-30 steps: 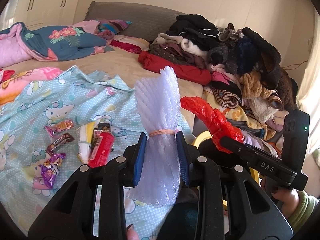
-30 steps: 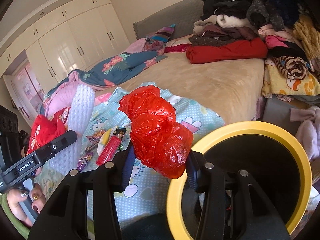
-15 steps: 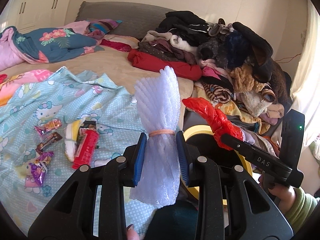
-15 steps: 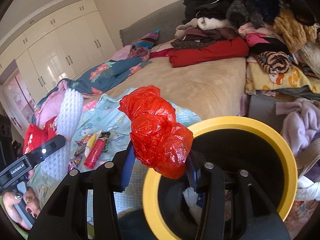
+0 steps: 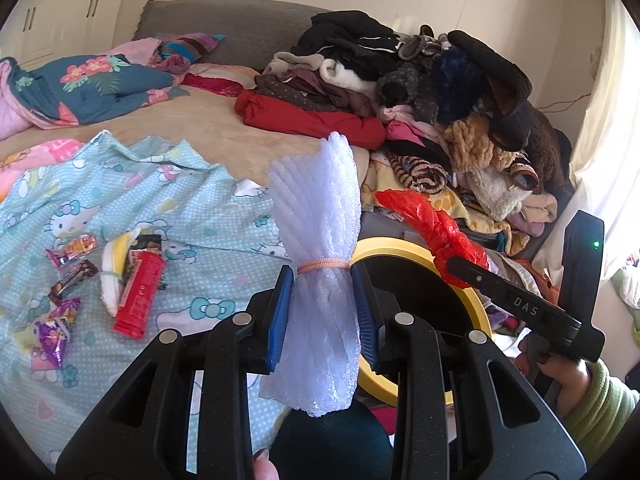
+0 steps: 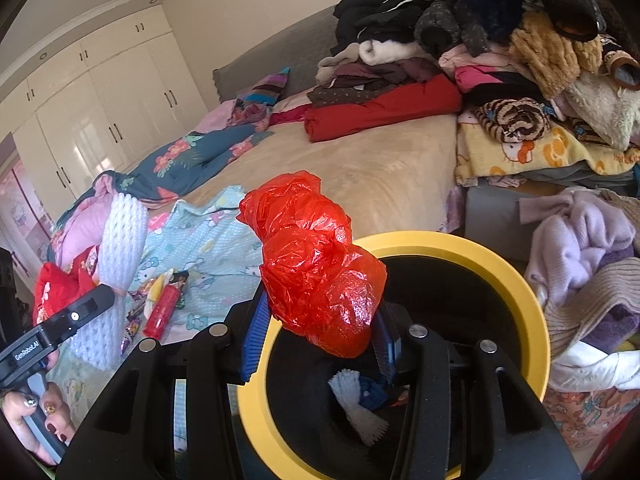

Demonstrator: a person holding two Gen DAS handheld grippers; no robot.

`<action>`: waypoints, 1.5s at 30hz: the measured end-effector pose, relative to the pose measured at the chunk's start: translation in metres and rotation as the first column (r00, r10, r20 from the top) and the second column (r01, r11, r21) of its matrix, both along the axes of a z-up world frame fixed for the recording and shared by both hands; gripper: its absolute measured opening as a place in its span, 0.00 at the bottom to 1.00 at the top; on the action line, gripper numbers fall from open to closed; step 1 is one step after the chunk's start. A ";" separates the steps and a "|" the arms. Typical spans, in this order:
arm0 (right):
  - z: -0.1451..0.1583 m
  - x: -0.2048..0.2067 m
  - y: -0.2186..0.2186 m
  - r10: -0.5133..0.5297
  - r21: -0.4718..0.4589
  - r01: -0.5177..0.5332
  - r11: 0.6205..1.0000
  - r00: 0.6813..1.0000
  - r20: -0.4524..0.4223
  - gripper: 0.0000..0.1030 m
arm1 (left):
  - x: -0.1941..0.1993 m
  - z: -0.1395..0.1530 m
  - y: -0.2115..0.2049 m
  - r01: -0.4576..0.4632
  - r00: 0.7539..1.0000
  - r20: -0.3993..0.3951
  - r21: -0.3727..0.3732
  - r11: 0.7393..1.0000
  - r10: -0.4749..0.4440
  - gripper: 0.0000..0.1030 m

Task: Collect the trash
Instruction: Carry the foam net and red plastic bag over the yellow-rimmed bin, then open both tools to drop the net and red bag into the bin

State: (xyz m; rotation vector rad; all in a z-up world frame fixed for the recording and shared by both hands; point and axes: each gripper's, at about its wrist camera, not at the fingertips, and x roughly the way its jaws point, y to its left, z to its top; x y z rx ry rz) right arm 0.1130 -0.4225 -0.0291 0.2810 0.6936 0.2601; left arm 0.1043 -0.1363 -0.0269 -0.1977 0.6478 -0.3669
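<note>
The bin [image 6: 516, 276] is half hidden behind the right gripper [image 6: 318, 344], its near rim cut off; a white net and blue scrap lie dim inside. That gripper is clamped on the red bag [image 6: 316, 264], at 12 o'clock over the bin. The left gripper [image 5: 320, 312] is clamped on the foam net [image 5: 318, 240], which blocks the bed's edge. Wrappers [image 5: 136, 284] lie at 9 o'clock on the sheet [image 5: 120, 184]; clothes [image 5: 420, 92] at 1 o'clock.

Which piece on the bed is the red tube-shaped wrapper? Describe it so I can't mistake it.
Find the pale blue cartoon-print sheet spread over the near side of the bed. A small cluster of snack wrappers lies on it. The red tube-shaped wrapper is the longest, solid-red piece, lying beside a yellow-and-white wrapper; the others are small, purple or brown.
</note>
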 end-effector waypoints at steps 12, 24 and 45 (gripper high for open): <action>-0.003 -0.009 -0.021 -0.030 -0.023 0.030 0.999 1.000 -0.005 0.43 | -0.002 -0.001 -0.018 0.048 0.999 0.000 0.010 0.999 -0.048 0.23; -0.017 -0.007 -0.037 -0.076 -0.003 0.076 0.997 0.995 -0.059 0.43 | 0.004 -0.011 -0.044 0.104 0.994 -0.020 0.022 0.994 -0.103 0.23; -0.038 0.000 -0.058 -0.147 0.016 0.150 0.989 0.981 -0.124 0.62 | 0.040 -0.051 -0.091 0.209 0.971 -0.122 0.018 0.978 -0.205 0.27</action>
